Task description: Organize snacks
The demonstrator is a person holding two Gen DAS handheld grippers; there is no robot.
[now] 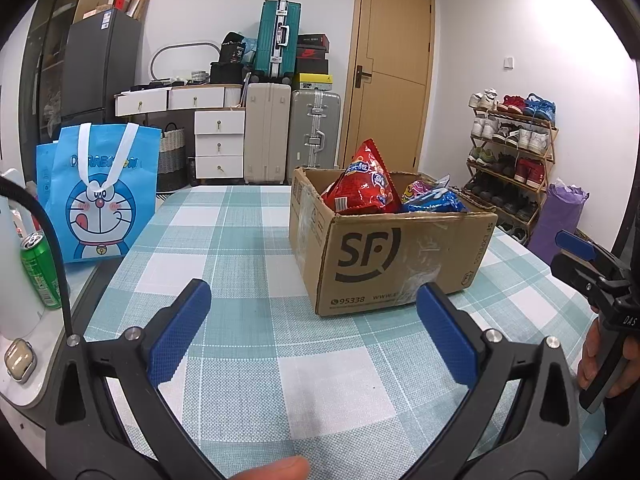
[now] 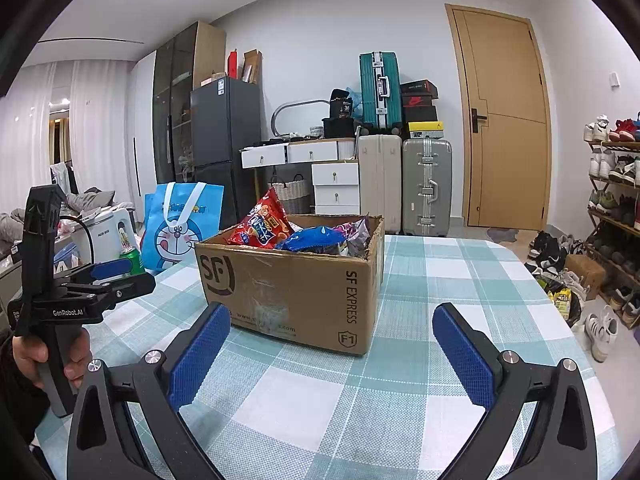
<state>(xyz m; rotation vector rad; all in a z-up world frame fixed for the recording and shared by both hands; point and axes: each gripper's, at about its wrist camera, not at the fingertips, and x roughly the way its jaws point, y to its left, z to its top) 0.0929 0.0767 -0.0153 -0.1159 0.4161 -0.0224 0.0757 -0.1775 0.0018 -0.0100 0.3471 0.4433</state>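
Both grippers are hovering wide open and empty above the checked tabletop (image 1: 240, 240): left gripper (image 1: 314, 312), then right gripper (image 2: 332, 334). Beyond them a brown cardboard box (image 1: 400, 256) is sitting, holding a red snack bag (image 1: 364, 188) and blue packets (image 1: 434, 202).

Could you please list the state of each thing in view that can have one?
left gripper: open, holding nothing
right gripper: open, holding nothing
cardboard box: open on top, holding snack bags
red snack bag: sealed, sticking up out of the box
green can: upright, off the table
door: closed
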